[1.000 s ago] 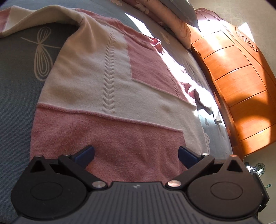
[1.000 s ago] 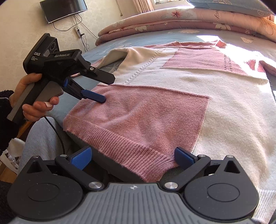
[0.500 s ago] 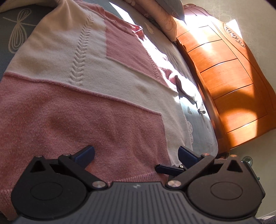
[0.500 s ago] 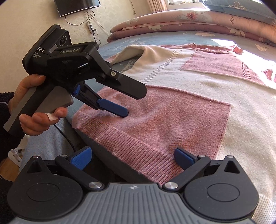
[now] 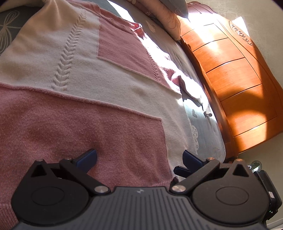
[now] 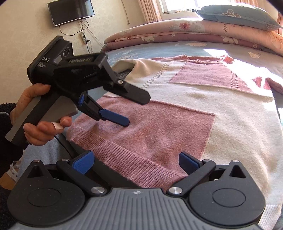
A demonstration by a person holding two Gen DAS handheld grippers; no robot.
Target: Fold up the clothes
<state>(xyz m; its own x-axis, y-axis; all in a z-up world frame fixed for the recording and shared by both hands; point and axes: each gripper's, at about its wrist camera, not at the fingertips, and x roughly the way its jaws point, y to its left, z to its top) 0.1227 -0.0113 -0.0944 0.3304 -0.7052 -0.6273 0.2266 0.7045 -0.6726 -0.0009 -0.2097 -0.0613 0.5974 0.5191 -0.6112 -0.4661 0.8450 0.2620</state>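
A pink and cream knitted sweater [image 5: 92,83] lies spread flat on the bed, with its ribbed pink hem [image 6: 134,159] at the near edge. My left gripper [image 5: 139,159] is open just above the lower pink panel; from the right wrist view this left gripper [image 6: 137,110] shows with a hand on its grip, and its lower blue pad [image 6: 115,118] is close to the cloth. My right gripper [image 6: 135,162] is open at the hem, its fingers standing either side of the ribbed edge. Neither gripper holds any cloth.
An orange wooden headboard [image 5: 238,88] runs along the bed's right side. Folded floral quilts [image 6: 176,33] and a blue pillow [image 6: 235,16] are stacked at the far end. The blue-grey bedsheet [image 5: 203,127] shows beside the sweater. A TV [image 6: 70,10] hangs on the wall.
My left gripper has moved in over the lower pink panel, lower and closer to the cloth. The right gripper has edged nearer the hem. Both stayed open.
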